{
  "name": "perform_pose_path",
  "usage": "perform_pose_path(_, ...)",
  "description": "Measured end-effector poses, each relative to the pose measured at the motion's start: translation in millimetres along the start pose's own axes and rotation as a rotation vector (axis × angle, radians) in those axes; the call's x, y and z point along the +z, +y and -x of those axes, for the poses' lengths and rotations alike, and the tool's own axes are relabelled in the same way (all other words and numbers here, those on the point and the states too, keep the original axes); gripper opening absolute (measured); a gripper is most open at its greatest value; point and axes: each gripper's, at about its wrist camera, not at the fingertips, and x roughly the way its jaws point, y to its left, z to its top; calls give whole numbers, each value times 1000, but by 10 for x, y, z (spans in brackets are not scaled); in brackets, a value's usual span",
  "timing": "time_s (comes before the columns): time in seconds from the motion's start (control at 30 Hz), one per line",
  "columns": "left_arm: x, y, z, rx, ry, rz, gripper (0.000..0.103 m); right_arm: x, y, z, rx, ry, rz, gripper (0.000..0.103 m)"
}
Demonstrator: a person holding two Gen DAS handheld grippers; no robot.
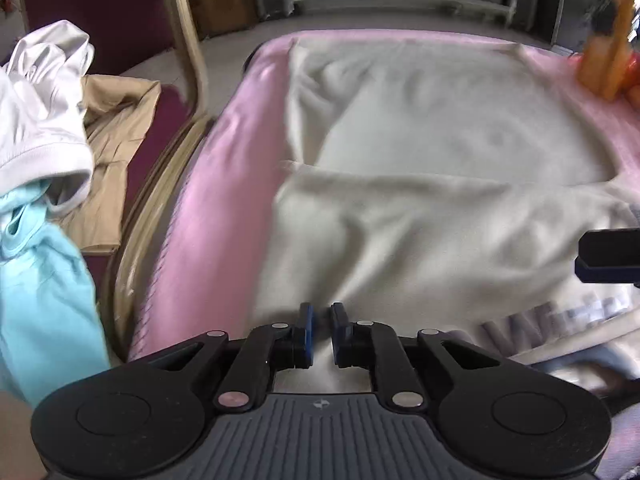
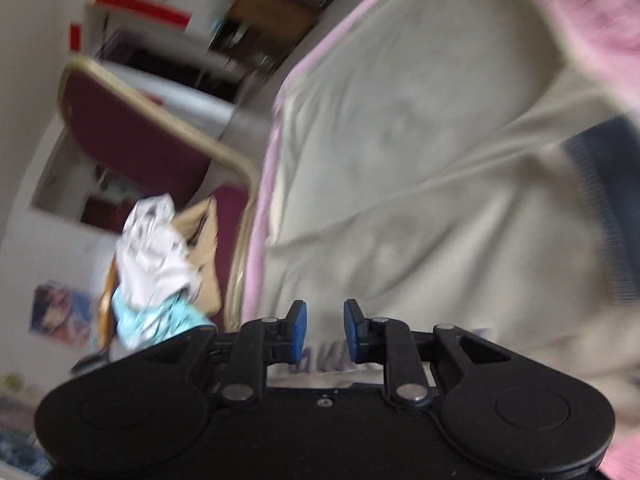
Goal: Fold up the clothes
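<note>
A pale grey garment [image 1: 420, 140] lies spread over the pink-covered table [image 1: 224, 200], with grey lettering [image 1: 552, 320] near its front edge. My left gripper [image 1: 322, 320] sits at the garment's near edge. Its pads stand only a narrow gap apart, cloth fills that gap, and creases run toward them. A dark part of my right gripper [image 1: 608, 256] shows at the right edge, over the same garment. In the blurred, tilted right wrist view, my right gripper [image 2: 325, 328] hangs open above the garment [image 2: 420, 160], with nothing held. A dark blue ribbed band [image 2: 604, 200] lies at the right.
Left of the table stands a maroon chair with a gold frame [image 1: 192, 60]. It holds a pile of a white garment [image 1: 44, 112], a light blue one [image 1: 40, 280] and a tan one [image 1: 116, 140]. An orange object [image 1: 604, 48] stands at the table's far right corner.
</note>
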Motion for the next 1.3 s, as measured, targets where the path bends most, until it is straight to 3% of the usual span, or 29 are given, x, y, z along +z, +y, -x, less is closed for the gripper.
perform_pose_path(0.1,-16,-11,-14,8,-2,-16,13,-9,-115,-202,-38,28,-17,21)
perform_pose_path(0.13,-18,-15,-31,9,-3,-20,13,-5,-165,-193,-68,25,-21,3)
perform_pose_path(0.17,-20,-8,-40,9,-3,-19,14,2,-217,-171,-101,19,-23,0)
perform_pose_path(0.3,-17,66,-45,-14,10,18,17,26,-490,372,-208,-121,-117,0)
perform_pose_path(0.47,-28,96,-22,-23,12,17,18,-54,-605,1072,-422,-291,-163,0)
perform_pose_path(0.57,-56,194,93,-40,7,48,16,-118,-392,1229,-614,-337,-65,9)
perform_pose_path(0.6,-66,232,137,-47,5,62,14,-134,-309,1253,-631,-329,-37,10)
perform_pose_path(0.8,-160,516,292,-78,2,179,13,-237,91,1213,-490,-269,78,19)
perform_pose_path(1.0,-155,375,86,24,55,84,13,-218,79,772,-408,-205,101,19)
perform_pose_path(1.17,-242,183,76,109,66,-60,14,-390,71,678,-518,-96,175,14)
perform_pose_path(1.27,-347,197,182,120,67,-58,14,-498,66,628,-586,-30,220,13)
perform_pose_path(1.3,-372,223,243,89,52,-38,10,-534,64,611,-609,-7,235,12)
